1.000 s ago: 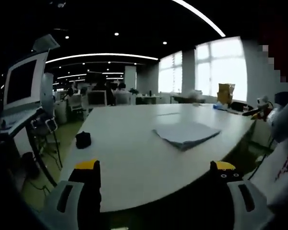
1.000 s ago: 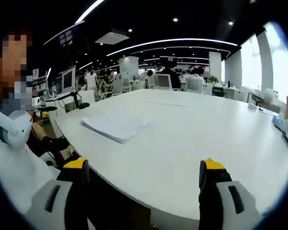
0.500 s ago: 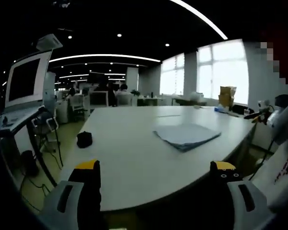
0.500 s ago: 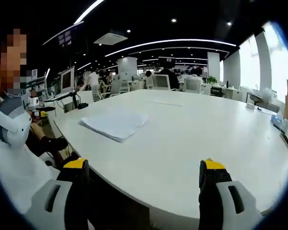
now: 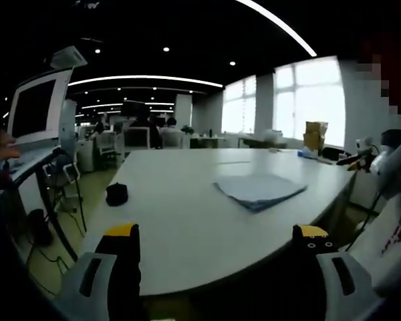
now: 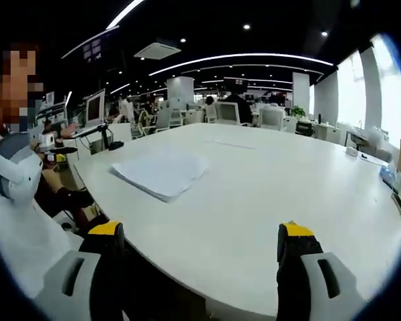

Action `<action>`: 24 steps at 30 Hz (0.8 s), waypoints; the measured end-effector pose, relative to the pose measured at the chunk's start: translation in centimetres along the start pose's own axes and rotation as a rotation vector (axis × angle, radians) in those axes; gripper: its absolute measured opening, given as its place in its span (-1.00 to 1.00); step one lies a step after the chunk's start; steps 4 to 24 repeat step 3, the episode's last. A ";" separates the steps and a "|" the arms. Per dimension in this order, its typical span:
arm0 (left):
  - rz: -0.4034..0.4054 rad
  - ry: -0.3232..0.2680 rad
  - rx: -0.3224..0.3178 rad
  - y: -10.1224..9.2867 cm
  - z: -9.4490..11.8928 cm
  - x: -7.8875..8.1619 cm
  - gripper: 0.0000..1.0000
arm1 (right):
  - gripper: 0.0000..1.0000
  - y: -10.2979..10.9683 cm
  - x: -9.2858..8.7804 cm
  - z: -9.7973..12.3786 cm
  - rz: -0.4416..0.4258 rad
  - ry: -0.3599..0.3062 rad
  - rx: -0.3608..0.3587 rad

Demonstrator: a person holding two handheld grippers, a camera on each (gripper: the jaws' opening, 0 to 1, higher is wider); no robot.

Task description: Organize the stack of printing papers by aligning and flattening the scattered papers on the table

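Observation:
A loose stack of white printing papers [image 5: 259, 188] lies on the big white table [image 5: 187, 221], its sheets slightly fanned at the edges. In the right gripper view the same stack of papers [image 6: 162, 174] sits left of centre on the table [image 6: 267, 200]. My left gripper [image 5: 217, 234] is open, its yellow-tipped jaws wide apart at the table's near edge, well short of the papers. My right gripper [image 6: 199, 234] is open too, held off the near edge with nothing between its jaws.
A small black object [image 5: 116, 194] rests on the table's left side. A monitor on a stand [image 5: 33, 110] is at the left. A person in white [image 6: 17, 200] sits close by. A single sheet [image 6: 230, 144] lies farther back. Boxes and clutter [image 6: 394, 177] line the window side.
Both views have shifted only slightly with my hands. The papers and both grippers' jaws stay as they were.

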State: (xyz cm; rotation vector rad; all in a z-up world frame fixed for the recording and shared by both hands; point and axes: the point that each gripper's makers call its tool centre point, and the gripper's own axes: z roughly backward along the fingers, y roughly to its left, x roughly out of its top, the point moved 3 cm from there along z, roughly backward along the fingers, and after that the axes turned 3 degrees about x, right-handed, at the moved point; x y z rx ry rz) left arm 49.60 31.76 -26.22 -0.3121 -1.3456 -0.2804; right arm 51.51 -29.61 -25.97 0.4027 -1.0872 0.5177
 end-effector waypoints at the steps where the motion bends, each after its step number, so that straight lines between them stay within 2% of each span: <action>1: -0.001 -0.002 0.001 0.0 0.0 0.0 0.94 | 0.80 0.0 0.0 -0.1 0.003 0.003 -0.001; 24: 0.002 -0.007 0.000 0.1 0.0 0.1 0.94 | 0.80 0.0 0.0 -0.3 0.007 0.008 0.001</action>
